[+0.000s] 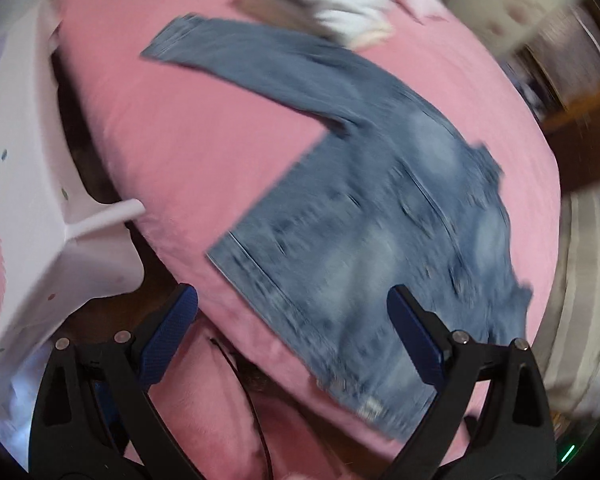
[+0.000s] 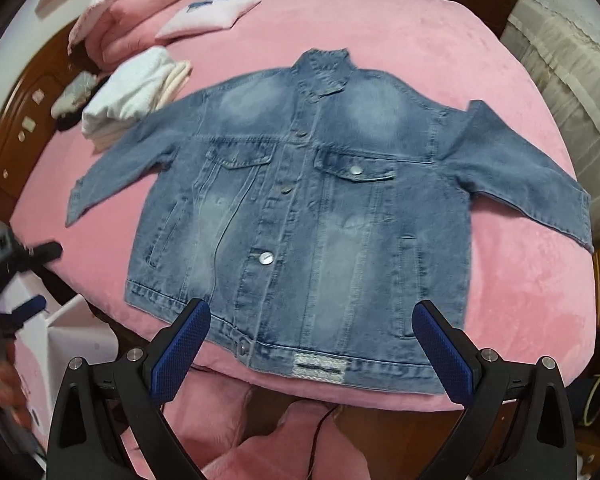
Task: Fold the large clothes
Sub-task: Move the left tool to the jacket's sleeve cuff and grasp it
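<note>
Denim jacket (image 2: pixel 300 216): 1 item, blue, faded patches on shoulders and front panels. Lies flat, front side up, on the pink bed cover (image 2: pixel 440 60). Buttoned closed; collar points to the far side of the bed, hem runs along the near edge. Both sleeves spread outward and angled down; the right sleeve reaches the bed's right edge. 2 flap chest pockets visible, each with a metal button. A pale woven patch sits on the hem band.

Right gripper (image 2: pixel 312 340): fingers spread wide apart, blue textured pads facing each other, nothing between them. It hovers above the jacket's hem, not touching the cloth.

Left gripper (image 1: pixel 292 332): fingers likewise wide apart and holding nothing, positioned over the near left edge of the bed beside the jacket's hem corner. This view is motion-blurred, so contact with the fabric cannot be judged with confidence; it appears clear of it. In the right wrist view it shows at the far left edge as a blurred dark shape.

Folded white clothes (image 2: pixel 132 96): 1 stack, on the bed just beyond the left sleeve.

Pink pillows (image 2: pixel 128 16): piled at the far left corner; 1 small pale cushion (image 2: pixel 208 16) beside them.

White plastic stool (image 1: pixel 40 200): beside the bed, left side.
</note>
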`<control>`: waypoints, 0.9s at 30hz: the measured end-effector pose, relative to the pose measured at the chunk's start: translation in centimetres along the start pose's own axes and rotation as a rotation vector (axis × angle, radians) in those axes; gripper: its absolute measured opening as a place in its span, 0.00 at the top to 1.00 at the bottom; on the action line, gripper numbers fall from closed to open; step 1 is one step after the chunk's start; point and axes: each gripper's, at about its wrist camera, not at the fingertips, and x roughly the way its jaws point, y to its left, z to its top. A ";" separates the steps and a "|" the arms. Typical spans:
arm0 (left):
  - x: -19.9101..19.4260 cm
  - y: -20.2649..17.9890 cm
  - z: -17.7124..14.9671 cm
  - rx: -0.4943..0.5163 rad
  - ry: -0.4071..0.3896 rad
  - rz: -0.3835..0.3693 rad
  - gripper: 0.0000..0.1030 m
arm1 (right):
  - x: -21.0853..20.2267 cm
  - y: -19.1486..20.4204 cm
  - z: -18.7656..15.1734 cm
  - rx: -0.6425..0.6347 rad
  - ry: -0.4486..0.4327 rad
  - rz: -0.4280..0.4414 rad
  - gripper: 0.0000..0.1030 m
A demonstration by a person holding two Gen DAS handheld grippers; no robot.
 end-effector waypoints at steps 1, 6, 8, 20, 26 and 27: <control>0.8 0.9 1.5 -0.036 0.009 0.000 0.08 | 0.7 1.4 0.1 -0.024 0.004 -0.009 0.00; 5.5 6.7 10.3 -0.244 0.021 -0.001 0.08 | 3.9 9.3 1.0 -0.134 0.019 -0.017 0.00; 7.7 9.5 13.9 -0.333 0.020 0.012 0.08 | 6.0 13.1 1.6 -0.162 0.038 -0.033 0.00; 20.2 22.7 29.7 -0.618 -0.001 0.048 0.10 | 16.0 25.3 8.2 0.011 0.087 -0.036 0.00; 22.9 24.3 33.4 -0.601 -0.105 0.165 0.50 | 20.5 25.5 10.3 0.077 0.098 -0.080 0.00; 22.9 24.4 33.8 -0.596 -0.136 0.170 0.55 | 20.9 25.5 10.6 0.090 0.089 -0.083 0.00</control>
